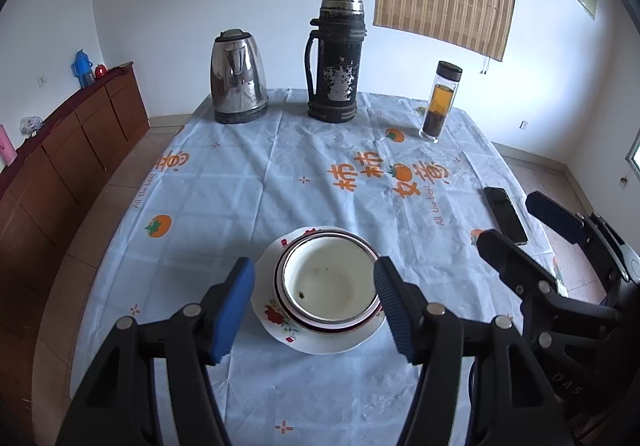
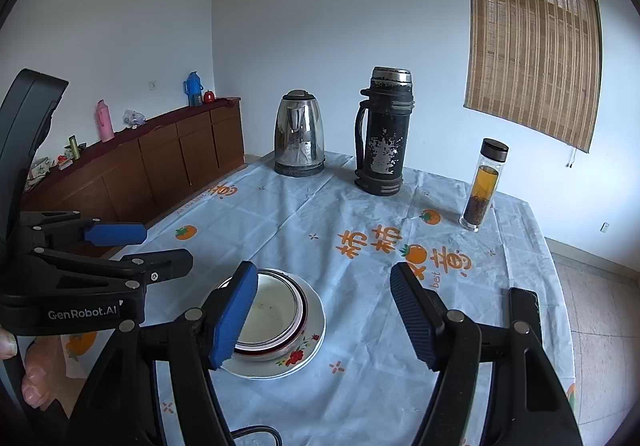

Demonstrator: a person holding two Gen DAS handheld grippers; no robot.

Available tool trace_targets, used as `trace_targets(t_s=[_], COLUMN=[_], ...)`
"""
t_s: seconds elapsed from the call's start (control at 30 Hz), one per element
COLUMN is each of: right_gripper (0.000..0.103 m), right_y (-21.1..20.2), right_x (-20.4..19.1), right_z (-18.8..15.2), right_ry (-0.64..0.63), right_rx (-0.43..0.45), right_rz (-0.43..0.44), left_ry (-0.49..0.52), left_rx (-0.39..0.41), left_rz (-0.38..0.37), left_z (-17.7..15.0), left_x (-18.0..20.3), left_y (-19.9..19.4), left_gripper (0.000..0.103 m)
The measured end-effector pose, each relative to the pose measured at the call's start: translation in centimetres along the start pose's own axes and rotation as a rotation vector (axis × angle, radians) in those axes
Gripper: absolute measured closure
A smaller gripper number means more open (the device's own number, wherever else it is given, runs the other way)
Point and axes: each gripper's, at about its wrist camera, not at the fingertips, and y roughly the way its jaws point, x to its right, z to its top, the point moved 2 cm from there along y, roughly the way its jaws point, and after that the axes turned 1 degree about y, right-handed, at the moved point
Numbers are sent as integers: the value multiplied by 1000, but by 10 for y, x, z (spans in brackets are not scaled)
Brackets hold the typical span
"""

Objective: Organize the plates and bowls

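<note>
Viewing along both wrist cameras, we find the bowl [image 1: 330, 286] nested on the floral plate [image 1: 320, 342], which rests on the counter [image 1: 248, 181] near its front edge. We hold the left gripper [image 1: 314, 302] with its fingers spread on either side of the stack, touching neither piece. We hold the right gripper [image 2: 324, 316] spread and empty, just right of the stack; its left finger [image 2: 234, 316] hides part of the bowl rim. How many bowls are nested we cannot tell. A phone [image 1: 505, 214] lies partly behind the right gripper.
</note>
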Motion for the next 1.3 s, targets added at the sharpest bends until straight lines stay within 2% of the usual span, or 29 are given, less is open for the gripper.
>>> trace_targets(t_s=[0.6, 0.87, 0.93, 1.03, 1.1, 1.3], right_gripper=[32, 32, 32, 32, 32, 32], right_y=[2, 5, 6, 8, 9, 11], right_x=[2, 9, 9, 10, 10, 8], right_z=[1, 4, 5, 5, 6, 4], right_ry=[5, 10, 9, 7, 7, 1], right_rx=[3, 5, 6, 9, 8, 3], right_rz=[-2, 5, 7, 11, 14, 22], left_ry=[17, 8, 4, 3, 4, 7], left_rx=[-25, -29, -31, -29, -22, -12], left_rz=[-18, 6, 18, 30, 41, 47], left_z=[2, 5, 6, 6, 6, 5], left_x=[6, 5, 4, 2, 1, 0], left_y=[9, 13, 14, 14, 13, 13], left_gripper=[40, 40, 37, 28, 10, 9])
